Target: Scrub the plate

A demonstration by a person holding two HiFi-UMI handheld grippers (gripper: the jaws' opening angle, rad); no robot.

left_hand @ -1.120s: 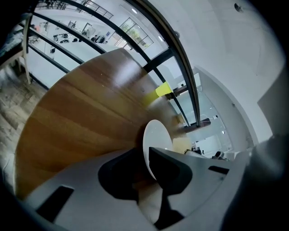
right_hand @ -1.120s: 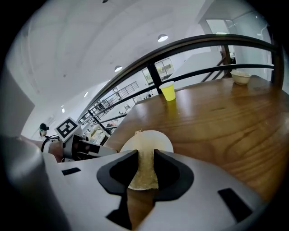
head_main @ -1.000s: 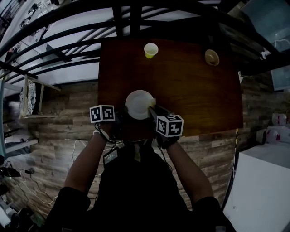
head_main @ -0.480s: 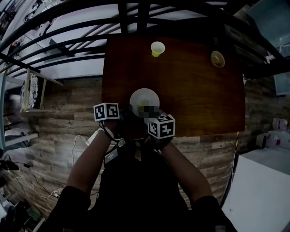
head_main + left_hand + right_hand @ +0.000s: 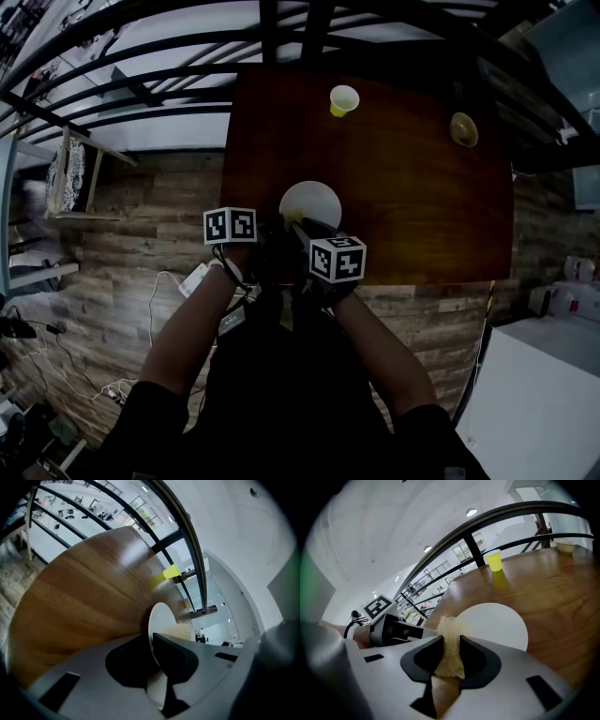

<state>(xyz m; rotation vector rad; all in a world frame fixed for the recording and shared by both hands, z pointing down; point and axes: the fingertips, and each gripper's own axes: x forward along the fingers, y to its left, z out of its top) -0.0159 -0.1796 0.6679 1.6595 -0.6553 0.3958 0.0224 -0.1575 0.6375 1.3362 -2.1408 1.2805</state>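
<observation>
Both grippers at a white plate, one holding its rim, the other holding a sponge.

The white plate [image 5: 310, 202] sits at the near side of the dark wooden table [image 5: 403, 206], just in front of the person. The left gripper [image 5: 151, 645] has its jaws closed on the plate's rim, so its own view shows the plate edge-on between them. The right gripper [image 5: 451, 641] pinches a tan sponge [image 5: 449, 625] between its jaws, and the sponge's free end meets the plate near the rim on the side where the left gripper holds it. Whether the plate lies flat on the wood or is lifted off it cannot be told. A yellow cup [image 5: 343, 99] stands well apart near the table's far edge, and a small bowl [image 5: 463, 129] sits toward the far right corner.
</observation>
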